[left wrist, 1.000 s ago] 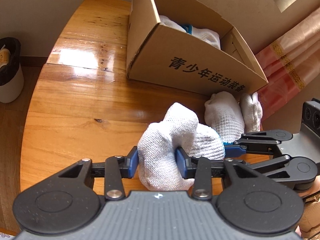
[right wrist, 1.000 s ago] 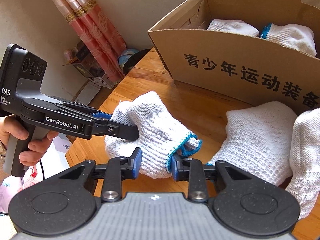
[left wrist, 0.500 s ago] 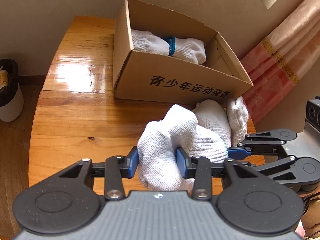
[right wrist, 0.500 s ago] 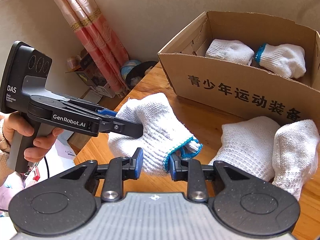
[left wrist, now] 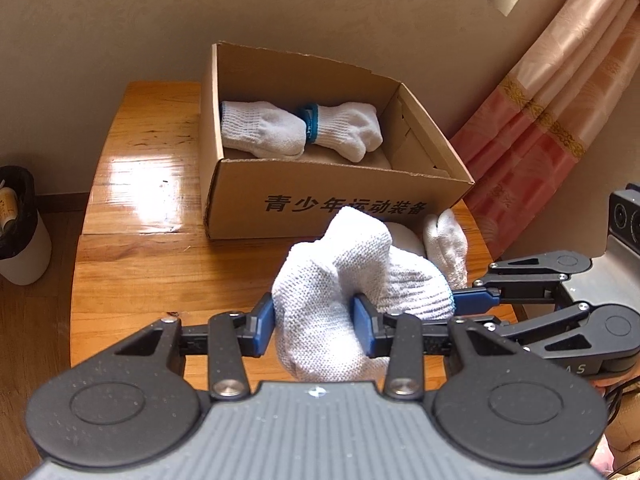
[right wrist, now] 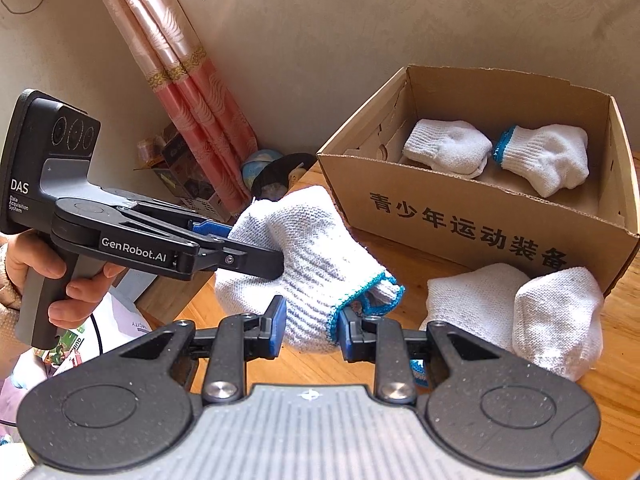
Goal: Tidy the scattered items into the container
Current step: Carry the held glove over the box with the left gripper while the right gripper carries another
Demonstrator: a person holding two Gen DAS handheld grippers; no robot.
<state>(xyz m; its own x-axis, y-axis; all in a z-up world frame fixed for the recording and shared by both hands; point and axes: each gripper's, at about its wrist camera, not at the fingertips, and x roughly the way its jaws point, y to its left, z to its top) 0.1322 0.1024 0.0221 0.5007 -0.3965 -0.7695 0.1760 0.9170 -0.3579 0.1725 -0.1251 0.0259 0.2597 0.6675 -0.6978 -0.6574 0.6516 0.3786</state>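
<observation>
white knitted glove bundle [left wrist: 352, 296], blue-edged at the cuff, is held clear of the wooden table [left wrist: 132, 272] by both tools at once. left gripper [left wrist: 314, 330], at lower centre of the left wrist view, has its blue pads clamped on the bundle's near end. right gripper [right wrist: 310, 326], at lower centre of the right wrist view, is pinched onto the cuff end. in the left wrist view the right tool enters from the right edge; in the right wrist view the left tool enters from the left, with a hand [right wrist: 44, 276] on its grip.

cardboard box [left wrist: 332, 204], printed with dark characters on its front wall, sits open at centre of the left wrist view and at upper right of the right wrist view. two rolled glove bundles [right wrist: 496, 154] lie side by side on its floor, toward the back wall, one with a blue cuff showing.

outstanding: another white glove pile [right wrist: 516, 316] rests on the table against the box's front wall, at right of the right wrist view, outside the container.

assessment: task is partly complete. two bundles are stowed, one is in hand and short of the box, at least one lies loose on the table. whether further items lie beyond the frames cannot be determined. held bundle is soft and may sag or unroll on release.
</observation>
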